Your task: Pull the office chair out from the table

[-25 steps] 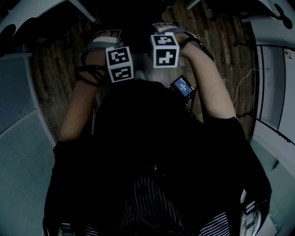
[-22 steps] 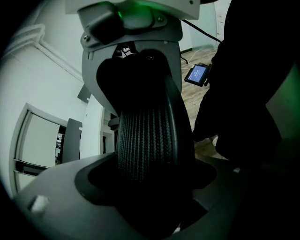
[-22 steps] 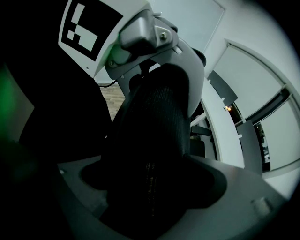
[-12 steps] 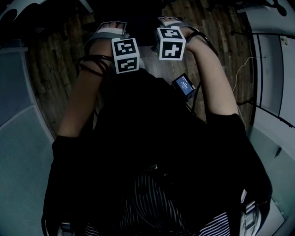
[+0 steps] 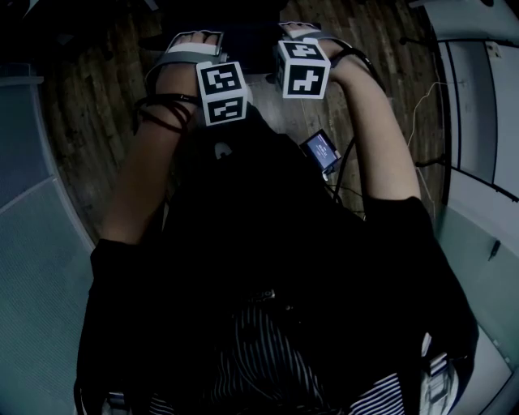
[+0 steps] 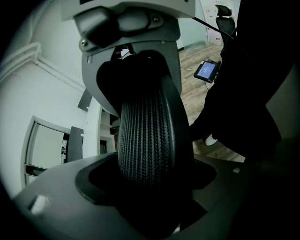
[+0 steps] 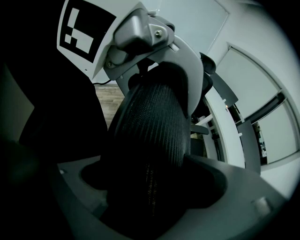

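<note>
The office chair's black mesh headrest (image 6: 145, 136) fills the left gripper view, hanging from a grey bracket (image 6: 126, 28). My left gripper (image 6: 150, 190) has its jaws round the headrest and is closing on it. The right gripper view shows the same headrest (image 7: 150, 140), with my right gripper (image 7: 150, 192) clamped on it from the other side. In the head view both marker cubes, left (image 5: 223, 93) and right (image 5: 302, 69), sit side by side at the top. The chair below them is lost in the dark.
A wood floor (image 5: 97, 121) lies underneath. A white desk edge (image 5: 478, 49) runs along the right, a grey panel (image 5: 32, 243) along the left. A small lit screen (image 5: 320, 150) hangs at the person's front. Another office chair (image 6: 227, 14) stands far off.
Both grippers have travelled across the floor with the headrest still between them. In the head view the white table edges at the top corners have slid mostly out of the picture.
</note>
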A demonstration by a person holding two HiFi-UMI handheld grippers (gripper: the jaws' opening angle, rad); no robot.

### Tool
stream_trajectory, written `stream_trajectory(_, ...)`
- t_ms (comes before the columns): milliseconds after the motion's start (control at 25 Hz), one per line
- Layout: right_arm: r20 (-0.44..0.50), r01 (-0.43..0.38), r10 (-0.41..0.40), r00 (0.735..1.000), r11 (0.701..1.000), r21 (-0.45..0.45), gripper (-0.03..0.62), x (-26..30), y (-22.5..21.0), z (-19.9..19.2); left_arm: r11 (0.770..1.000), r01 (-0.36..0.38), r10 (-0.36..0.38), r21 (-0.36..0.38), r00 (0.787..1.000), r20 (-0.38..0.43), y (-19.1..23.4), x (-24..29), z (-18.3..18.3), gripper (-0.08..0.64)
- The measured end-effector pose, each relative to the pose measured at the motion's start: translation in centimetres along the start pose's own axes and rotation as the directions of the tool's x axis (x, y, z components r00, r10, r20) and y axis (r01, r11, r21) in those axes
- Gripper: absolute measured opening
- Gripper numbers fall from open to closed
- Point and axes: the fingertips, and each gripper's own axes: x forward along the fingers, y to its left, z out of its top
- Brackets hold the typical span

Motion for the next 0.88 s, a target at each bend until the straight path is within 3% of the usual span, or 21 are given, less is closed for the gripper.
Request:
stream_trajectory(240,-0.015,-0.033,0.033,0.999,0.999,0.015,0.434,3.2,0.1,-1.4,1.0,0.012,-0.012,0.007,1.0,0.018,-0.9,3.5,-0.1,0.377)
stream_trajectory(560,-0.004,-0.025,0.025,1.0,1.0,-0.004,0.434,2.0,6.2,-1.1,1.0,-0.021,0.021,-0.011,1.0,0.021,-6.0,0.8,2.4,0.376)
stream_trajectory(880,0.016,0.018,-0.017,1.0,0.999,-0.041,0.433,3.4,4.4,-0.8,0.998,-0.057,0.057,-0.037,0.998,0.012,-5.1,2.3,0.9,0.374)
